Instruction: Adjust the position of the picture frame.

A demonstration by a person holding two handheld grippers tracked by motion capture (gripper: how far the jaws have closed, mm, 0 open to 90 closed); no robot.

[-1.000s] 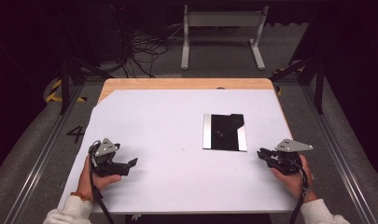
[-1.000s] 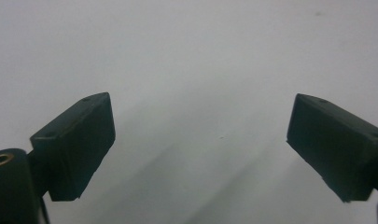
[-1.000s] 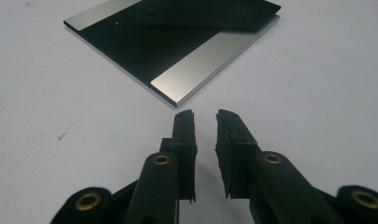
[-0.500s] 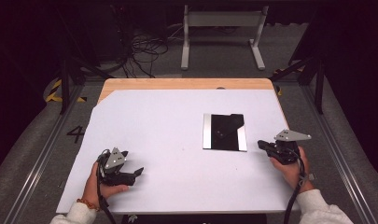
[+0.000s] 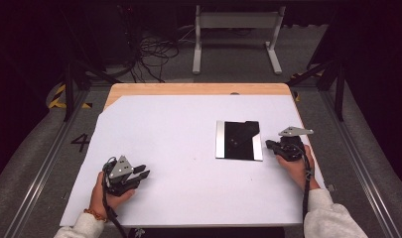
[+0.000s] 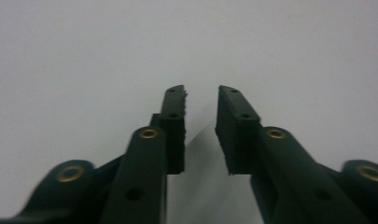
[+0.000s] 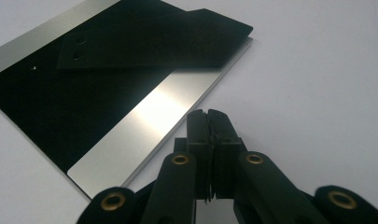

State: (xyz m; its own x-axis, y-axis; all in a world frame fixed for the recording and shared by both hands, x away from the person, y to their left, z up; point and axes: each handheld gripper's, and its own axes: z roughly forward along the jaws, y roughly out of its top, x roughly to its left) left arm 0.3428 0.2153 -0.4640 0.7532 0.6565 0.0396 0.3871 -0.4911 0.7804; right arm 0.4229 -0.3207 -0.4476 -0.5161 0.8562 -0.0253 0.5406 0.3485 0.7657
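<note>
A flat plate (image 5: 238,140) with a black middle and silver side strips lies on the white table (image 5: 178,124), right of centre. A black sheet with a cut corner covers its upper part (image 7: 144,42). My right gripper (image 5: 269,145) is just right of the plate, close to its silver edge (image 7: 149,126). Its jaws are shut with nothing between them (image 7: 206,114). My left gripper (image 5: 141,172) rests at the front left of the table. Its jaws have just been closing. A narrow gap remains, and only bare table shows through it (image 6: 200,100).
A wooden strip (image 5: 188,89) runs along the table's far edge. Beyond it, on the dark floor, are cables (image 5: 154,49) and a white metal stand (image 5: 235,20). Metal rails (image 5: 44,163) run along both sides of the table.
My right gripper has moved away from the person and left, up to the plate's right edge. The left gripper's jaws have narrowed from wide open to a small gap; that hand barely moved.
</note>
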